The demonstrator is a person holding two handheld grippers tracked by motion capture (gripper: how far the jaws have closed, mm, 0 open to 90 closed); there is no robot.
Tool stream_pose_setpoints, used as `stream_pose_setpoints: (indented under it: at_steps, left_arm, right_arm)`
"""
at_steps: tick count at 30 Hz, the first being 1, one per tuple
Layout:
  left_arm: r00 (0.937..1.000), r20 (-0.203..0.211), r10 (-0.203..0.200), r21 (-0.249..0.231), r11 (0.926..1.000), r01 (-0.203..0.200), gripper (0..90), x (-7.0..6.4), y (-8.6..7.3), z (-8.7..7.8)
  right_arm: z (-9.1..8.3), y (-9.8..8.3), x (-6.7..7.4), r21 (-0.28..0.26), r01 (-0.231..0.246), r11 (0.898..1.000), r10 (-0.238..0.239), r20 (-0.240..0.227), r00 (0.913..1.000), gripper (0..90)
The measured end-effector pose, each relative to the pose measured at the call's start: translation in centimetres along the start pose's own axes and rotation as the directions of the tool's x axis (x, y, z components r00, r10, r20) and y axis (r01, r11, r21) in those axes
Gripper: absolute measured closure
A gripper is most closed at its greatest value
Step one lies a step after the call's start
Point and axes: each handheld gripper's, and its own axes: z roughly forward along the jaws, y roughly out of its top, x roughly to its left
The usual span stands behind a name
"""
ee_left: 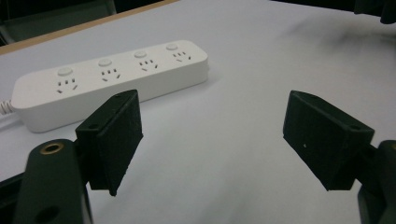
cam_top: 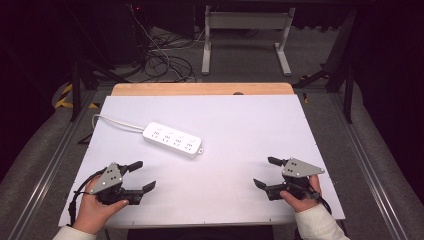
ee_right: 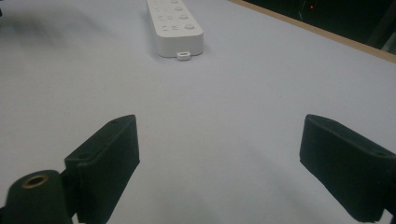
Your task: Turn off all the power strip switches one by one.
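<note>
A white power strip [cam_top: 173, 139] with several sockets lies left of centre on the white table top [cam_top: 240, 130], its cord running off to the left. My left gripper [cam_top: 142, 175] is open at the near left, and the power strip [ee_left: 107, 81] lies just beyond its black jaws. At the near right my right gripper [cam_top: 264, 171] is open too, with nothing between its jaws. Farther off in the right gripper view, the power strip [ee_right: 175, 25] shows end-on. Both grippers [ee_left: 212, 140] [ee_right: 224, 168] hover over bare table.
The table's wooden back edge [cam_top: 200, 89] lies beyond the white top. Behind it, cables [cam_top: 160, 55] and a white stand frame [cam_top: 245, 40] sit on the floor. Metal rails [cam_top: 55, 155] run along both sides of the table.
</note>
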Motion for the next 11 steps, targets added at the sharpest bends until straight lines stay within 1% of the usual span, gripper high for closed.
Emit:
stream_pose_setpoints:
  at_steps: [2,3,4,5,6,9,11]
  left_arm:
    - [0.9999,-0.004,-0.011,-0.007,0.9999,0.011,20.5,-0.1,-0.47,-0.24]
    - [1.0,-0.01,-0.002,-0.012,0.9999,0.002,20.5,-0.03,-0.66,-0.34]
    - [0.9999,-0.007,-0.009,-0.01,0.9999,0.009,20.6,-0.09,-0.9,-0.41]
    - [0.9999,-0.012,0.005,-0.01,0.9999,-0.005,20.7,-0.01,-1.07,-0.44]
    - [0.9999,-0.012,0.004,-0.008,1.0,-0.004,21.0,0.04,-1.21,-0.43]
    - [0.9997,-0.023,0.006,-0.01,0.9999,-0.006,21.4,0.08,-1.13,-0.41]
    - [0.9994,-0.028,0.019,-0.014,0.9997,-0.02,21.3,-0.08,-0.95,-0.4]
  right_arm:
    - [-0.02,-0.05,-0.06,-0.001,-0.002,1.0,0.002,0.0,1.0,12.7]
    - [-0.04,-0.06,-0.08,-0.001,-0.002,1.0,0.002,-0.002,1.0,12.7]
    - [-0.05,-0.06,-0.1,-0.001,-0.004,1.0,0.004,0.001,1.0,12.7]
    - [-0.07,-0.07,-0.11,-0.003,-0.006,1.0,0.006,0.0,1.0,12.7]
    - [-0.09,-0.07,-0.13,-0.003,-0.005,1.0,0.005,0.0,1.0,12.7]
    - [-0.14,-0.07,-0.2,-0.005,-0.007,1.0,0.007,0.001,1.0,12.7]
    - [-0.14,-0.1,-0.27,-0.007,-0.012,1.0,0.012,0.0,0.9999,12.7]
